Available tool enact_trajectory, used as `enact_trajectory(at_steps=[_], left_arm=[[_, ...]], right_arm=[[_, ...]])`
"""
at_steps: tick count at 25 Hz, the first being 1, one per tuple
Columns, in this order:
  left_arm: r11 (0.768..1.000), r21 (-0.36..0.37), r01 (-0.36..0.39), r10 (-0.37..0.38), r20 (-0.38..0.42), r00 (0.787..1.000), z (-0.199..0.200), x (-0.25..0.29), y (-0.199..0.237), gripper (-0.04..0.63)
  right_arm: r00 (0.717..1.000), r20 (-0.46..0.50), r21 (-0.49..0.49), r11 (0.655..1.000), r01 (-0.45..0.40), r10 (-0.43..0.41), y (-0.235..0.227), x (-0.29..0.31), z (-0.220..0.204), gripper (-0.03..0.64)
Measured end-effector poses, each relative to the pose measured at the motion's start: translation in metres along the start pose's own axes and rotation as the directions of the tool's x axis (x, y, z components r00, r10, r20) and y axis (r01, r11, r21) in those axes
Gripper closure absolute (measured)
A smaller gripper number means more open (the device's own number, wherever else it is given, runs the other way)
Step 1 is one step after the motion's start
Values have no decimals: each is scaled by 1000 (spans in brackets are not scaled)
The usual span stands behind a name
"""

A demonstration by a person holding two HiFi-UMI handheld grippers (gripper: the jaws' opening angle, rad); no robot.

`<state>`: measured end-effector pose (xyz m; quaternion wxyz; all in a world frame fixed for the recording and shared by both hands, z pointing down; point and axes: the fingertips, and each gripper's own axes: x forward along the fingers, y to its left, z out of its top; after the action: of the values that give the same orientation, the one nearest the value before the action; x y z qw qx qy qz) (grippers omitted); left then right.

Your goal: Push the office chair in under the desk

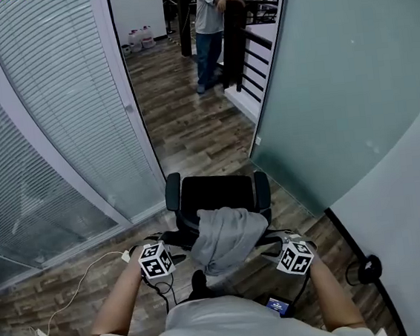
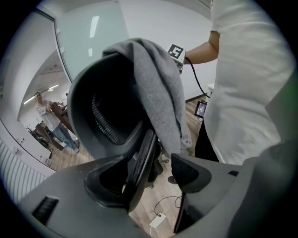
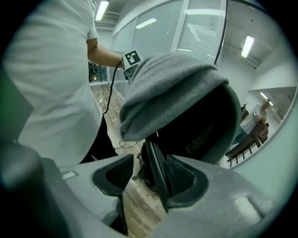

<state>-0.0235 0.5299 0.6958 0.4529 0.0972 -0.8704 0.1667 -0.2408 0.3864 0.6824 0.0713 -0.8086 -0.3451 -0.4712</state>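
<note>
A black office chair (image 1: 216, 193) stands on the wooden floor in front of me, its seat facing away, with a grey garment (image 1: 226, 238) draped over its backrest. My left gripper (image 1: 172, 246) is at the backrest's left edge and my right gripper (image 1: 275, 240) at its right edge. In the left gripper view the jaws (image 2: 156, 174) stand open; the backrest's edge (image 2: 139, 162) lies between them against the left pad, clear of the other. In the right gripper view the jaws (image 3: 149, 169) are open too, the backrest's edge (image 3: 156, 172) resting by the right pad. No desk is in view.
A glass wall with blinds (image 1: 64, 126) runs along the left and a frosted glass panel (image 1: 335, 76) along the right, with a doorway between. A person (image 1: 207, 22) stands beyond it by a dark railing (image 1: 235, 41). A white cable (image 1: 80, 285) lies on the floor at left.
</note>
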Motion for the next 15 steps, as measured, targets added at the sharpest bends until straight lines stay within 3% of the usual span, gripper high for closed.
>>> enact_trajectory(at_steps=[5, 9, 10, 15], left_arm=[[998, 66, -18, 21, -51, 998, -12, 20, 3, 307], [991, 112, -68, 74, -49, 996, -11, 20, 12, 430], [990, 122, -73, 79, -46, 996, -10, 20, 13, 433], [986, 148, -74, 83, -51, 995, -10, 22, 10, 442]], right_arm=[[998, -52, -51, 998, 20, -23, -5, 15, -10, 397], [996, -72, -101, 994, 53, -60, -14, 23, -15, 432], [995, -72, -115, 991, 62, -71, -15, 23, -16, 476], [996, -75, -140, 989, 43, -54, -11, 23, -20, 495]])
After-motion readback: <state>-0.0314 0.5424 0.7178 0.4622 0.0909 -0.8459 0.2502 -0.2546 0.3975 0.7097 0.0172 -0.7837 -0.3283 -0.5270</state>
